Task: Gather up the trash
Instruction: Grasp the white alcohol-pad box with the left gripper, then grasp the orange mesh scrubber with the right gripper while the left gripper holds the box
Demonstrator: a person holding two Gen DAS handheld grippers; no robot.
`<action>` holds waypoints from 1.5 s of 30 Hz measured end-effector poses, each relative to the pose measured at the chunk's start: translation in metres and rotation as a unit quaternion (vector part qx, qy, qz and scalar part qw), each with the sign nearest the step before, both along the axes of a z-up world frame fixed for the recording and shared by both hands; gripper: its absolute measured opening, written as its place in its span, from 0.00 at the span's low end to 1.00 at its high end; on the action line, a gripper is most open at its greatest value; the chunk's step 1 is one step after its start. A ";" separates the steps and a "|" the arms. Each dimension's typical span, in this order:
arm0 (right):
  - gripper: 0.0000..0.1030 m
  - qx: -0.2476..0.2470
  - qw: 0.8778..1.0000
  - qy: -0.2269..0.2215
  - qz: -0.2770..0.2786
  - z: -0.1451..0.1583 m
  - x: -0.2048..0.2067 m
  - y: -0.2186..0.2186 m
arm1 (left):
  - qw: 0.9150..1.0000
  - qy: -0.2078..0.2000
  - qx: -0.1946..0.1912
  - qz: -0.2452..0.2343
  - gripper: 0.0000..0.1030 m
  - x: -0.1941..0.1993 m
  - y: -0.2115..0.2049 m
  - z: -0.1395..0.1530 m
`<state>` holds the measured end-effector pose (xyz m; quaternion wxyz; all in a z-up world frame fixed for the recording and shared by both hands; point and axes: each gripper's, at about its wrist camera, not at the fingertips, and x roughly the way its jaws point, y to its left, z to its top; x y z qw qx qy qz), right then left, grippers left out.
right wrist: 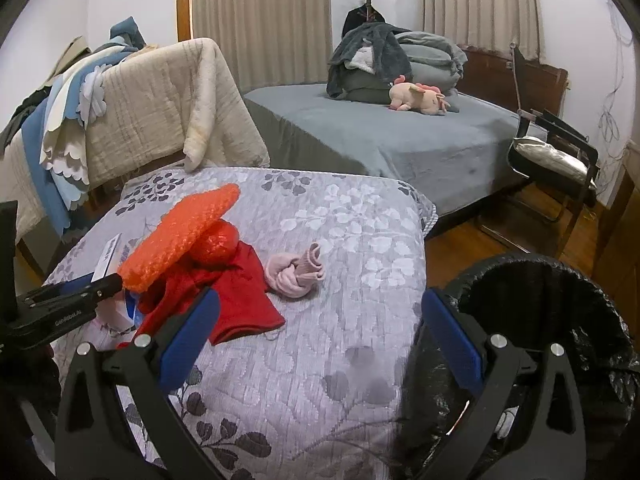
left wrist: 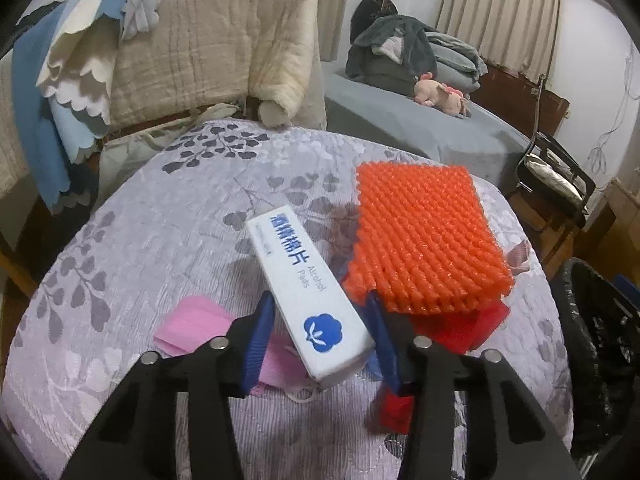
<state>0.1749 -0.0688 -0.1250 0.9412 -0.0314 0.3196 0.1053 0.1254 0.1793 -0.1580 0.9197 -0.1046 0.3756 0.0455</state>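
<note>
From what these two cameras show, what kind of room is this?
Most likely a bedroom in a home. A bed with a grey cover carries folded blankets and a pink soft toy, and long curtains hang behind it.

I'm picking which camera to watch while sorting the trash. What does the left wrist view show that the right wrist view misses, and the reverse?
Only the left wrist view shows the pink face mask on the table and the printed face of the white alcohol pads box, which sits between the left gripper jaws.

Only the right wrist view shows the knotted pink sock, the spread red cloth and the right gripper, open over the bare quilted cover.

Both show the orange foam net, the black-lined bin and the bed.
</note>
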 end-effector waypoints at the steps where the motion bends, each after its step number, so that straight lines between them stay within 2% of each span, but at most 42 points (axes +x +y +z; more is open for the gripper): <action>1: 0.95 0.000 1.000 0.000 0.001 0.000 0.000 0.001 | 1.000 -0.004 -0.002 -0.001 0.40 -0.001 0.000 0.002; 7: 0.95 0.004 1.000 -0.004 0.011 0.005 0.002 0.010 | 1.000 -0.022 -0.006 0.000 0.32 -0.011 0.007 0.018; 10: 0.95 0.006 1.000 -0.005 0.018 0.008 0.004 0.017 | 1.000 -0.023 0.010 0.003 0.32 -0.013 0.010 0.021; 22: 0.95 -0.001 0.999 0.003 0.032 0.005 0.005 0.033 | 1.000 0.029 0.003 0.007 0.30 -0.002 0.020 -0.010; 30: 0.95 0.008 0.999 0.002 0.043 0.011 0.011 0.048 | 1.000 -0.019 -0.008 0.008 0.29 -0.015 0.026 0.016; 37: 0.94 0.012 0.998 0.011 0.056 0.010 0.023 0.076 | 0.999 -0.035 0.003 0.013 0.29 -0.012 0.034 0.034; 44: 0.74 0.018 0.996 0.046 0.073 -0.002 0.035 0.098 | 0.999 -0.037 0.007 0.014 0.29 -0.010 0.043 0.034; 45: 0.68 0.017 0.996 0.051 0.075 -0.004 0.036 0.100 | 0.999 -0.036 0.008 0.015 0.29 -0.011 0.043 0.034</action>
